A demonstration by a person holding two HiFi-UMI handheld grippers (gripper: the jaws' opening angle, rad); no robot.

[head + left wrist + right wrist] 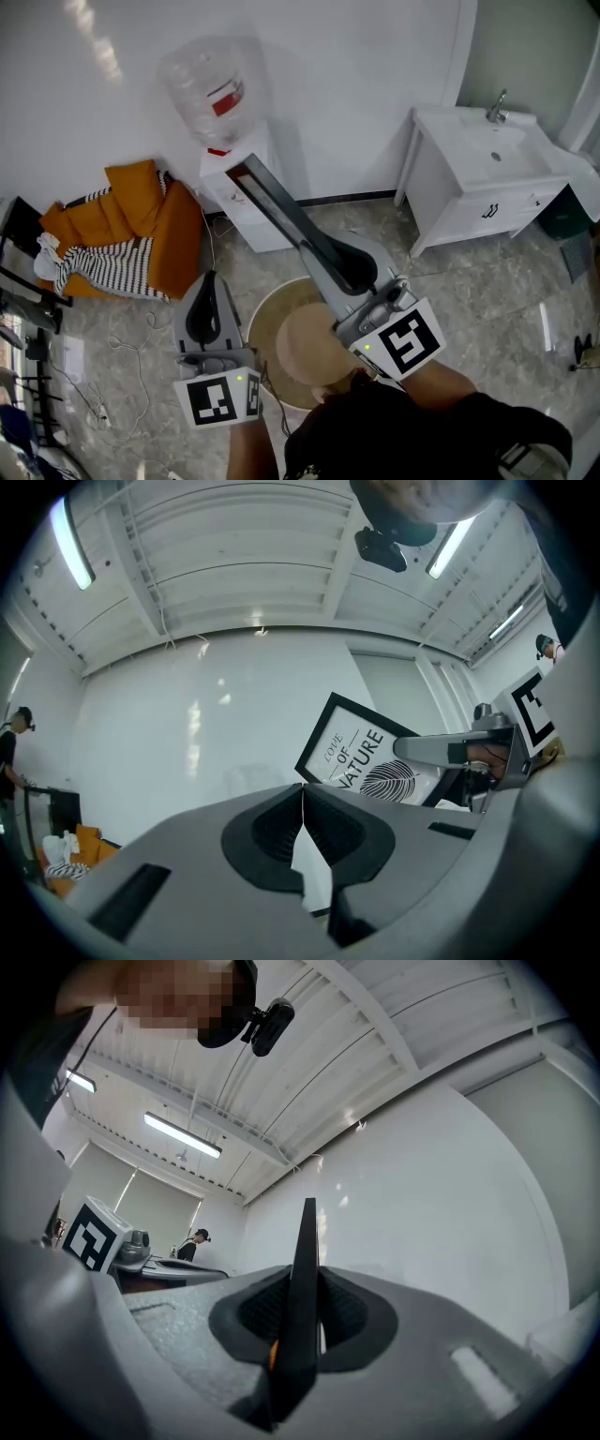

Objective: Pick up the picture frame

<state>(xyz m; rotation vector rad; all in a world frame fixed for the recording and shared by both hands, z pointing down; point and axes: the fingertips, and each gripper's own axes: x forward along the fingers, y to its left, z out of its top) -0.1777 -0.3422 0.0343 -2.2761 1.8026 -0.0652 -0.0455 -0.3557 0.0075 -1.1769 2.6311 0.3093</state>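
- Head view: the right gripper (347,267) is clamped on the near end of the picture frame (281,211). The frame is held in the air above the round wooden table (272,328), edge-on and slanting toward the water dispenser (230,187). The left gripper (211,286) hangs beside it, well apart from the frame. One hand appears enough for so light a load, and the pick-up looks essentially done.
- Left gripper view: its jaws are pressed together with nothing between them. Only this view shows the frame's face: a black border around a white print with a leaf and lettering.
- Right gripper view: the jaws stand partly apart, pads pressing the frame's thin black edge. This confirms the grip, but the face is hidden.
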